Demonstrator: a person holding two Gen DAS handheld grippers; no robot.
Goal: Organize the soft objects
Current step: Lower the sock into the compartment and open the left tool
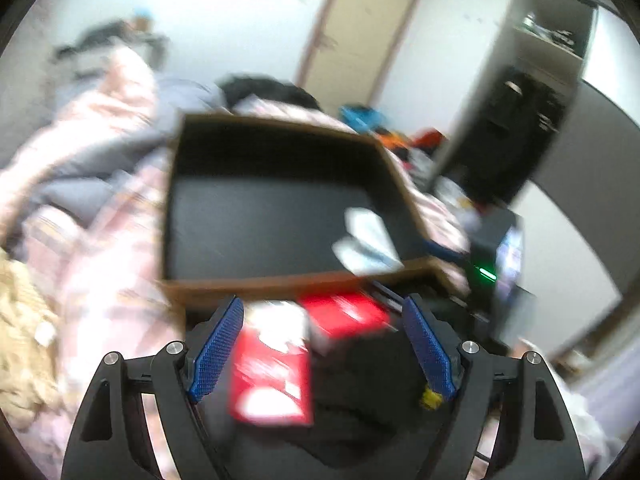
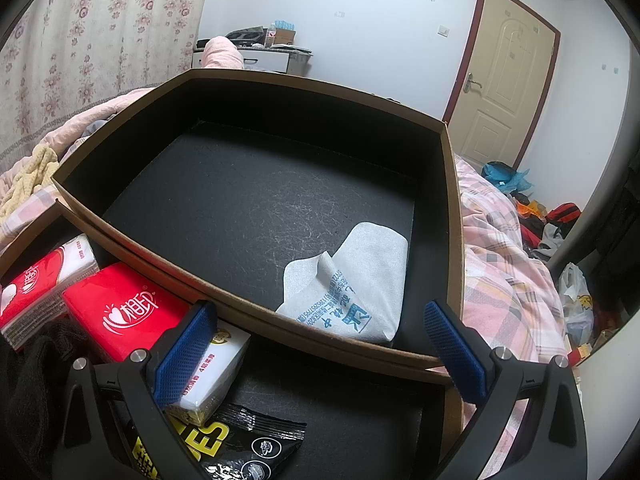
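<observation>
A large brown box with a black inside sits on the bed and holds one white foam pouch; both show blurred in the left wrist view, the box and the pouch. In front of it a second black-lined tray holds red tissue packs, a white tissue pack, a black wipes packet and a black cloth. My left gripper is open above a red tissue pack and the black cloth. My right gripper is open and empty over the tray.
A pink plaid quilt covers the bed. A yellow knit blanket lies at the left. A door, a grey wardrobe, bags and clothes on the floor stand beyond.
</observation>
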